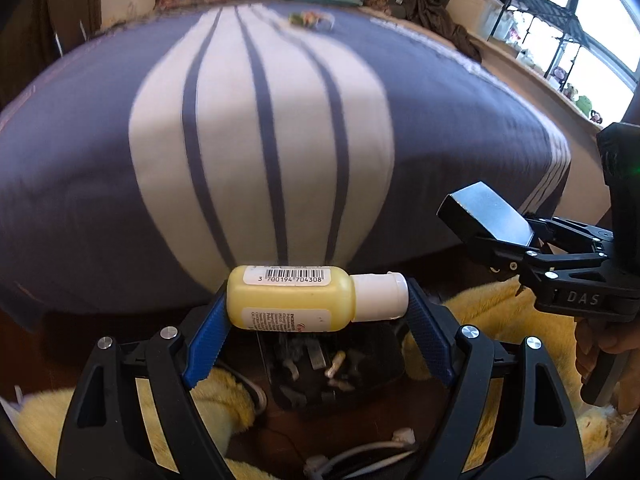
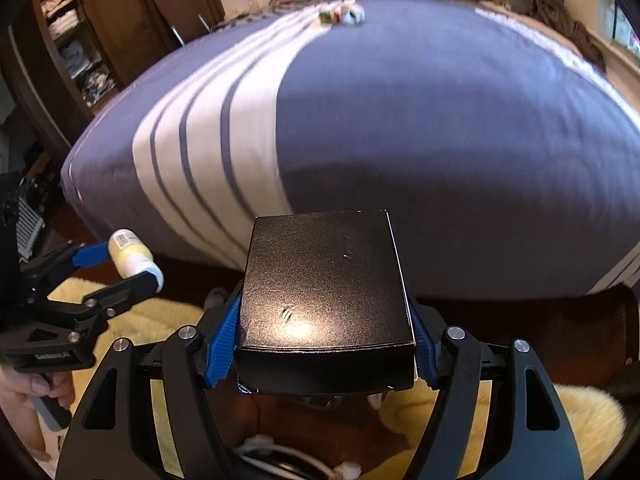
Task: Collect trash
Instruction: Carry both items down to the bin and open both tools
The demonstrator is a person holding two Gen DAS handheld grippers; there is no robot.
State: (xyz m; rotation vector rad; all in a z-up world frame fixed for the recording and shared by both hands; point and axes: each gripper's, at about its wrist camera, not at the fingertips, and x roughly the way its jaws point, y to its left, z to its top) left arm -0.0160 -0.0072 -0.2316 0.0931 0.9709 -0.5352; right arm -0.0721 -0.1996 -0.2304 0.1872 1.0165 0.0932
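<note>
Bed (image 1: 260, 140) blocks ahead; bin (image 1: 332, 364) below open (cables (image 1: 360, 452) near).

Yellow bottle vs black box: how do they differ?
The yellow bottle is small, rounded, white-capped and barcoded; the black box is larger, flat-sided and plain. The bottle lies crosswise, held end to end in the left tool; the box is held by its sides in the right tool. Both are gripped and held up near the striped bed.
</note>
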